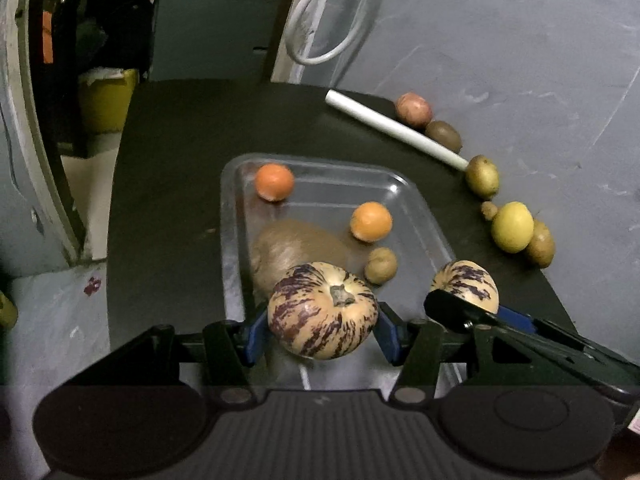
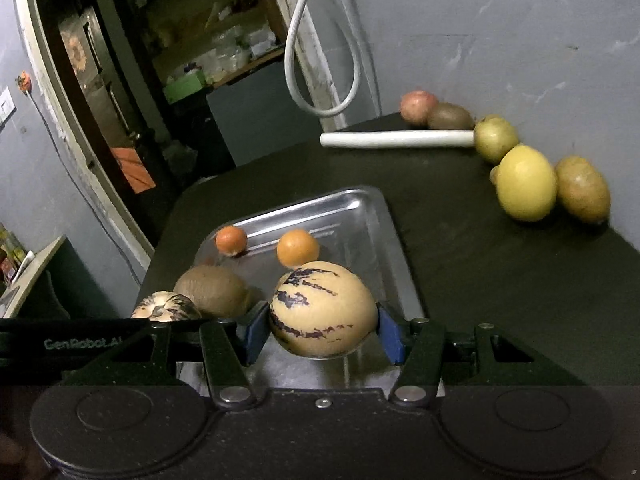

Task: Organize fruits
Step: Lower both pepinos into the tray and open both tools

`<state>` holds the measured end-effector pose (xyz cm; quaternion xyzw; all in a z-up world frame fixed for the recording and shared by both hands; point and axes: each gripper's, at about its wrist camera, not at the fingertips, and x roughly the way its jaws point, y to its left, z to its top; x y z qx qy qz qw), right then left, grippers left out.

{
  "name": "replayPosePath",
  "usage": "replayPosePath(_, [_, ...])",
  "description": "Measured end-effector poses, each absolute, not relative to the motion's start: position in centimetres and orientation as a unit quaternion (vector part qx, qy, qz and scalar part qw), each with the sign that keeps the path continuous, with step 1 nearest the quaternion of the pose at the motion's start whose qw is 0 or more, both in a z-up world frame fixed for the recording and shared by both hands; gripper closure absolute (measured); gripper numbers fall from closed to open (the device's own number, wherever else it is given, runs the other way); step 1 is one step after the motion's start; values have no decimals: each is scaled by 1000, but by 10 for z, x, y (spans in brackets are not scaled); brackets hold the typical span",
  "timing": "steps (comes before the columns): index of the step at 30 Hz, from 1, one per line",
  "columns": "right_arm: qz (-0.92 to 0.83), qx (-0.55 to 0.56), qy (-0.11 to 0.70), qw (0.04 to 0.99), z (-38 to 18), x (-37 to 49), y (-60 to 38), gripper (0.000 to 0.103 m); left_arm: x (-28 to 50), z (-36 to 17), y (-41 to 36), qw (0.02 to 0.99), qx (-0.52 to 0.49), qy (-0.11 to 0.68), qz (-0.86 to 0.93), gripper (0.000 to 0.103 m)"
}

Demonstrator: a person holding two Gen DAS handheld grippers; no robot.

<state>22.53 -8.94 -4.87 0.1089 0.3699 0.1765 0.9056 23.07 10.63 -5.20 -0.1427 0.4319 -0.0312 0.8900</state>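
The left gripper (image 1: 322, 326) is clamped on one striped cream-and-purple fruit (image 1: 322, 311), with its blue pads (image 1: 256, 334) pressing both sides. The fruit shows its stem side to the camera and hangs over the near end of the metal tray (image 1: 416, 204). The right gripper (image 2: 323, 330) is clamped in the same way on a second striped fruit (image 2: 322, 308), also above the near part of the tray. So there are two striped fruits, one in each gripper, and they are close beside each other.

Inside the tray I count four things: two orange fruits (image 1: 274, 182) (image 1: 371, 222), one big brown fruit (image 1: 296, 254) and one small brownish fruit (image 1: 381, 265). One orange fruit lies in the far left corner and the other nearer the right side. The big brown fruit lies in the middle, just behind the left gripper's striped fruit.

On the dark table (image 1: 168, 184), along the wall on the right, I count six more fruits in a curved row: one pinkish fruit (image 1: 413, 109), one kiwi (image 1: 443, 135), one yellow-green fruit (image 1: 482, 177), one very small brownish piece (image 1: 489, 210), one yellow lemon-like fruit (image 1: 512, 227) and one brownish oval fruit (image 1: 541, 244). One white tube (image 1: 394, 128) lies just before the pinkish fruit and the kiwi, and its end touches the yellow-green fruit.
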Motion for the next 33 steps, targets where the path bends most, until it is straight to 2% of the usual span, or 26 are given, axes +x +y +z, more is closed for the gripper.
replayPosePath(33, [190, 74, 384, 901, -63, 227, -84, 44, 226, -66, 107, 882, -155, 443, -41, 44])
